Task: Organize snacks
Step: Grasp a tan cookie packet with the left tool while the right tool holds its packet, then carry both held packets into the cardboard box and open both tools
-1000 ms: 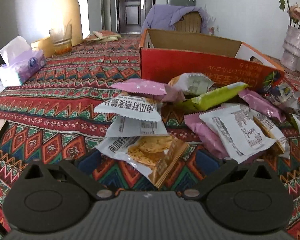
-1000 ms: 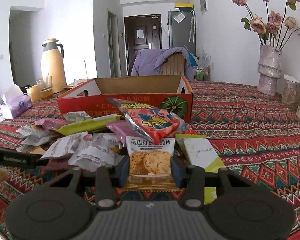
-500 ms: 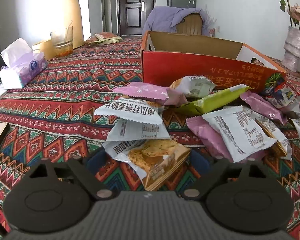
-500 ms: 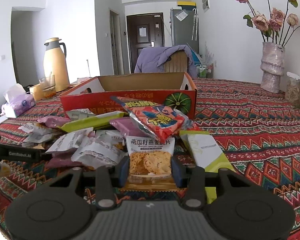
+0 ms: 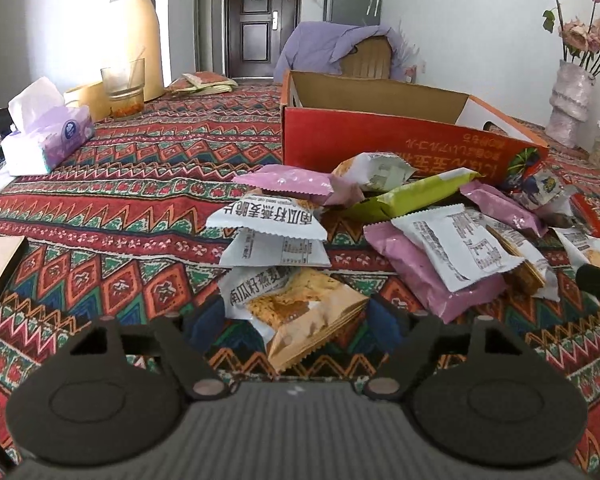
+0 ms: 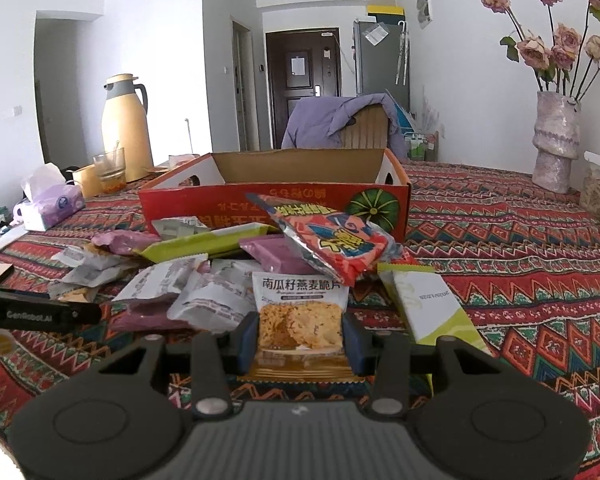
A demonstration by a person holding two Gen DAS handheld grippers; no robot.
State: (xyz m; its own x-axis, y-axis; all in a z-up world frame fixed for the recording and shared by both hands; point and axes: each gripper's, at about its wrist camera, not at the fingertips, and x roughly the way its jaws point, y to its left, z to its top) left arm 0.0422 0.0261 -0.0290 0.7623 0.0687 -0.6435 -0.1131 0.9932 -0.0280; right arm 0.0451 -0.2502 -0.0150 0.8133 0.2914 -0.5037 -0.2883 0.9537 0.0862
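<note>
Several snack packets lie heaped on the patterned tablecloth in front of an open red cardboard box [image 5: 380, 148] [image 6: 272, 200]. My left gripper [image 5: 296, 320] has its jaws closing around a white and orange oat crisp packet [image 5: 296, 308]. Its blue pads [image 5: 204, 320] stand at the packet's edges without clearly pressing it. My right gripper [image 6: 300, 344] is shut on another oat crisp packet [image 6: 300, 320], held upright between its pads [image 6: 246, 340]. A red chip bag [image 6: 332, 236] leans on the pile just behind it.
A yellow thermos [image 5: 136, 36], a glass [image 5: 122, 88] and a tissue pack [image 5: 48, 136] stand at the far left. A vase of flowers [image 6: 556, 144] is at the right. A chair with a purple jacket [image 6: 340, 120] is behind the box.
The left jaws have drawn in around the oat crisp packet, and the left view has shifted slightly. The right gripper and its packet have stayed put.
</note>
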